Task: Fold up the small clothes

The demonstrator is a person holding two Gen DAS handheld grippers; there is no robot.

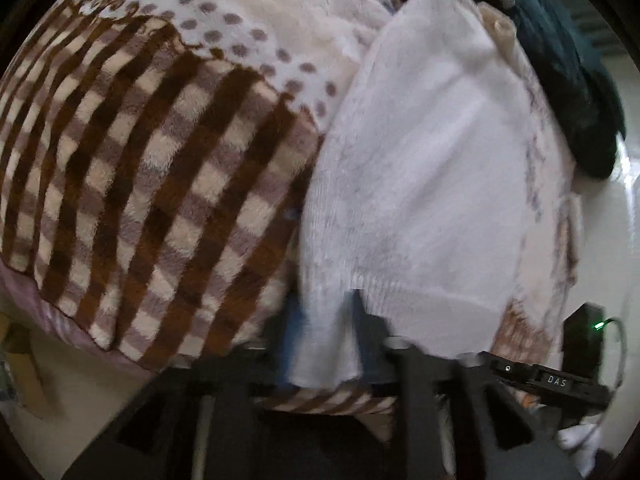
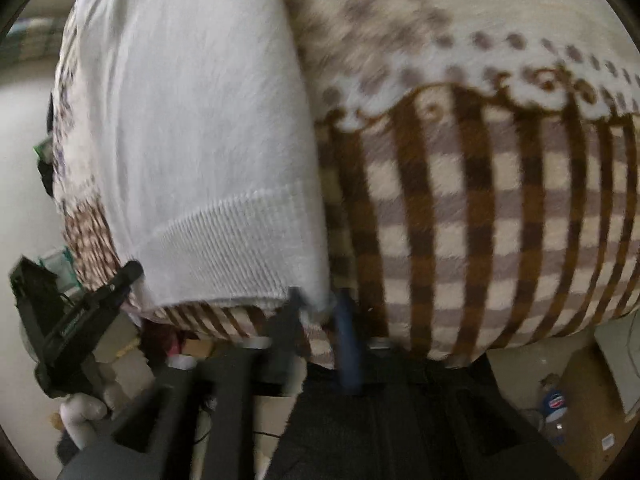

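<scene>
A small white knitted garment point(image 1: 420, 168) lies on a checked brown and cream fleece blanket point(image 1: 152, 184). My left gripper point(image 1: 328, 320) is shut on the garment's ribbed hem corner, with white fabric pinched between its two fingers. In the right wrist view the same white garment point(image 2: 192, 120) lies left of centre on the blanket point(image 2: 480, 220). My right gripper point(image 2: 320, 308) is shut on the other corner of the ribbed hem point(image 2: 224, 248). The left gripper's body point(image 2: 88, 312) shows at the lower left of that view.
A dark teal cloth point(image 1: 568, 80) lies at the far right of the blanket. The right gripper's body point(image 1: 560, 380) shows low right in the left wrist view. Below the blanket's edge are boxes point(image 2: 592, 412), a bottle point(image 2: 554, 400) and clutter on the floor.
</scene>
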